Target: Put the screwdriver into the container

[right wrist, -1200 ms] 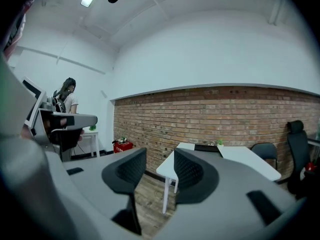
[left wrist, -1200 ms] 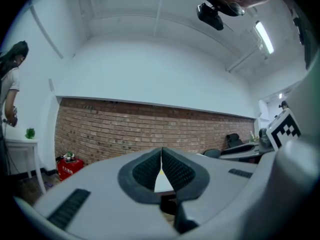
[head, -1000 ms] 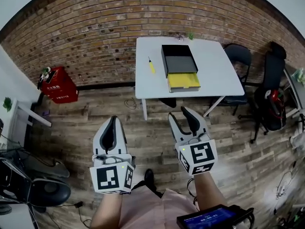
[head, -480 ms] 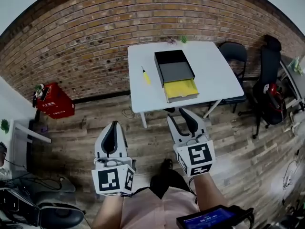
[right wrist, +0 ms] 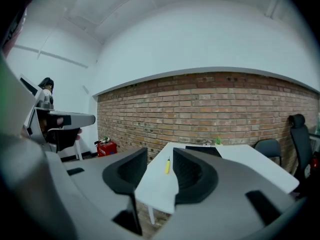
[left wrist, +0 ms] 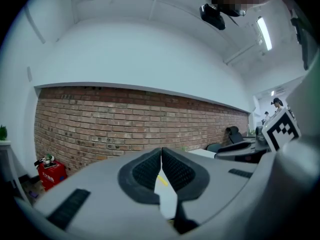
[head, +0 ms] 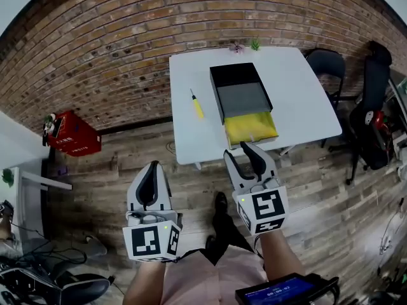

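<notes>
From the head view, I hold both grippers over the plank floor, short of the white table (head: 299, 94). My left gripper (head: 151, 168) is closed and my right gripper (head: 240, 151) has its jaws apart. The yellow screwdriver (head: 198, 107) lies on the table just left of the black container (head: 241, 94), apart from it. A red box (head: 71, 136) by the brick wall carries white print too small to read. In the left gripper view, my left gripper (left wrist: 161, 151) has its jaws meeting at the tips with nothing held. A sliver of the screwdriver (left wrist: 161, 180) shows far beyond. In the right gripper view, my right gripper (right wrist: 160, 156) is wide and empty. It frames the distant screwdriver (right wrist: 167, 166) on the table (right wrist: 250, 159).
</notes>
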